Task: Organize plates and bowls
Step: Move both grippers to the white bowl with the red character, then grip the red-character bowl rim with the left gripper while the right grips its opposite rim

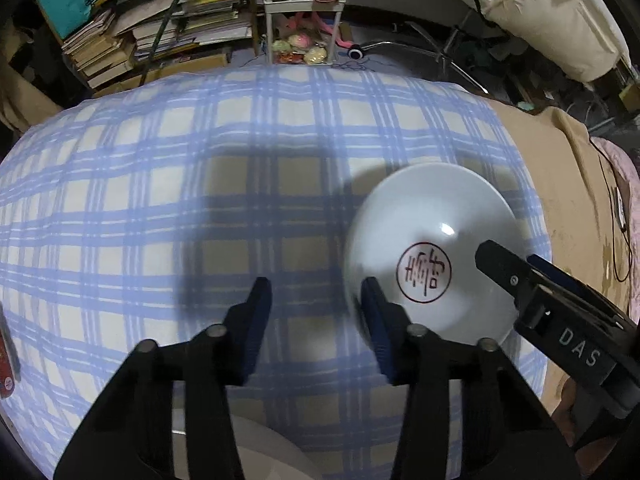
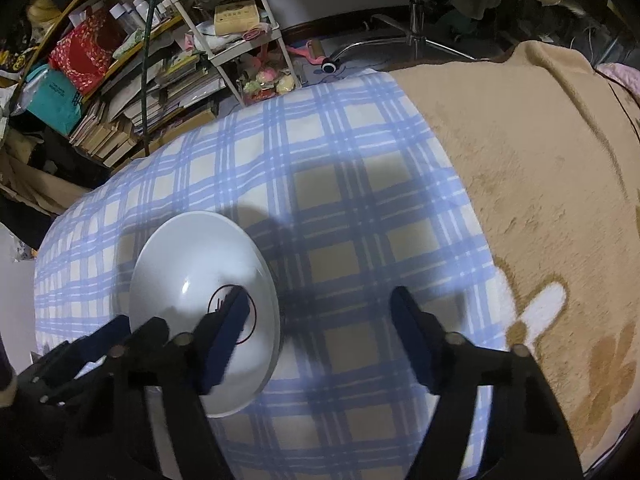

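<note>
A white bowl (image 1: 432, 248) with a red round mark inside rests on the blue plaid cloth (image 1: 200, 168). My left gripper (image 1: 316, 292) is open; its right finger (image 1: 376, 312) touches the bowl's left rim. My right gripper (image 2: 320, 304) is open; its left finger (image 2: 228, 328) reaches over the inside of the bowl (image 2: 200, 280), and it also shows in the left wrist view (image 1: 520, 280). A second white dish (image 1: 272, 452) lies partly hidden under my left gripper.
A tan blanket (image 2: 520, 180) covers the surface right of the plaid cloth (image 2: 340, 160). Stacked books (image 1: 132, 40), a white rack (image 2: 240, 40) and a chair base (image 2: 416, 36) stand beyond the far edge. A red object (image 1: 6, 364) lies at the left edge.
</note>
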A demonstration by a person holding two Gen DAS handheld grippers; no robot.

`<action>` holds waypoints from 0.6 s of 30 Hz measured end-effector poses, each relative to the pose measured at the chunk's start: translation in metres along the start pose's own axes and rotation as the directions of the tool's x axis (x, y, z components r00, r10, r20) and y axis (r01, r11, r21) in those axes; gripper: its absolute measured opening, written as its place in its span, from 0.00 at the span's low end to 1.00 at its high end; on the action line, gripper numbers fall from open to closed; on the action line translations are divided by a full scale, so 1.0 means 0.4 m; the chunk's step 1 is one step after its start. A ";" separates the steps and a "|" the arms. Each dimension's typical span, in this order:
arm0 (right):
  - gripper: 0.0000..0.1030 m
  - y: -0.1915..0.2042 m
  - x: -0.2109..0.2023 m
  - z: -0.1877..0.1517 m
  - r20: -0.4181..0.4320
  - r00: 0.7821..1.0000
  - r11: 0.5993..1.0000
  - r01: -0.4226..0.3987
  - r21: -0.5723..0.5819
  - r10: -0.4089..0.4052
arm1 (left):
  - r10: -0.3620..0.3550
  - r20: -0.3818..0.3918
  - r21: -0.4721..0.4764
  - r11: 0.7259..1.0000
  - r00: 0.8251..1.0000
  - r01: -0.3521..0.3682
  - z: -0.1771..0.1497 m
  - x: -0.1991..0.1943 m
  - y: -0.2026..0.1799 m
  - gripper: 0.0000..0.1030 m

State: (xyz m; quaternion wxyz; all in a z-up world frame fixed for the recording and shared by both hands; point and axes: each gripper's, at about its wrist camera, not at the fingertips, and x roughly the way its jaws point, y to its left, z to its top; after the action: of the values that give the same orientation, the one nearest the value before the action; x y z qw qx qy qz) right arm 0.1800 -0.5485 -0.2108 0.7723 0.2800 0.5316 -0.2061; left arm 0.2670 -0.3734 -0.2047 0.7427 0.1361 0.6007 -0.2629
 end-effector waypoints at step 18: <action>0.09 0.066 -0.009 -0.031 -0.068 0.987 0.987 -0.149 -0.052 0.145 | 0.026 0.020 0.030 0.999 0.999 -0.026 -0.018 -0.074 -0.012 0.09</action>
State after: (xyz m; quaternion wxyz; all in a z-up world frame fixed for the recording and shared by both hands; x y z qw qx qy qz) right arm 0.1864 -0.5203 -0.2053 0.7756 0.3027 0.5397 -0.1242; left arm 0.2545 -0.3669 -0.1772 0.7496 0.1526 0.5875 -0.2637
